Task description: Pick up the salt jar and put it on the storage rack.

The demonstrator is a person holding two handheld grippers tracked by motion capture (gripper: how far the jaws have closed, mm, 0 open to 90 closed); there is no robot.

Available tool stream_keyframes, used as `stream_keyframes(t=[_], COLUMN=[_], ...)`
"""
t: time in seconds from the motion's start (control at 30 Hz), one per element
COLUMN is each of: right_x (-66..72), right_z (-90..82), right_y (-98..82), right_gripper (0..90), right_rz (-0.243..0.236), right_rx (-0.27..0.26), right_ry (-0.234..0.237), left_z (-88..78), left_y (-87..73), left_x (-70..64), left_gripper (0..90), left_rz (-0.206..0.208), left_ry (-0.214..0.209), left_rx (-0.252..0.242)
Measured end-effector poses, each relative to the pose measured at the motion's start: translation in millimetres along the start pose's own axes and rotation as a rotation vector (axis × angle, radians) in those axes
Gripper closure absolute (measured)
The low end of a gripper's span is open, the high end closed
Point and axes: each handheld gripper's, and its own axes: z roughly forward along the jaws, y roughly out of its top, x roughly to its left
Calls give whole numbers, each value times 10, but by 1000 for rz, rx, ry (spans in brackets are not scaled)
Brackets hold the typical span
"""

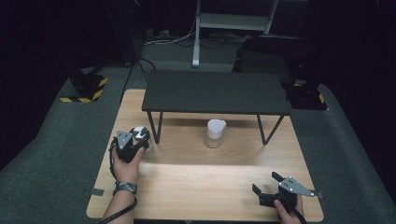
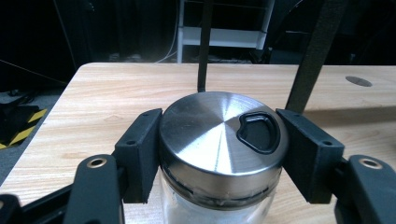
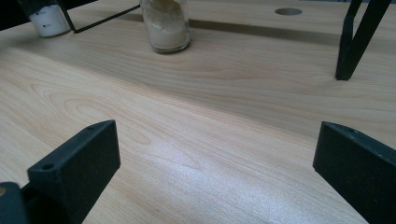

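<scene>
Wooden table point(image 1: 201, 182): two jars point(image 1: 141, 135), one rack point(image 1: 215, 91)

In the left gripper view the jar point(image 2: 219, 196) runs off the bottom edge, so its base and most of its glass are cut off; the steel lid point(image 2: 219, 140) covers its contents. In the right gripper view the second jar point(image 3: 166, 23) loses its top at the upper edge. From above, the left hand point(image 1: 127, 165) and its gripper point(image 1: 128, 145) hide most of the first jar. The label on the second jar is too small to read.
</scene>
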Motion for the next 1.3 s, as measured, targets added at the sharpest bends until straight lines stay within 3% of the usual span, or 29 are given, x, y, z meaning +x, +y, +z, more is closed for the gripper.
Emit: stream_keyframes(t=[0.23,0.7,0.93,1.07,1.3], right_x=[-6,-13,-4,-19,-45], right_z=[1,2,-3,0,-9], right_y=[2,4,-4,4,-8], right_gripper=[6,6,6,6,6], right_rz=[3,0,-4,-4,0], right_rx=[1,2,-2,2,-4], right_ry=[1,7,4,11,13], left_z=[-69,-249,-348,-422,-502], left_y=[-22,94,200,272,365], left_x=[20,-42,-143,-243,-345], left_gripper=[350,351,351,351,351], left_rz=[-18,-3,15,50,45], left_ry=[-10,-34,-60,-82,-104], left_rx=[-1,10,18,4,1])
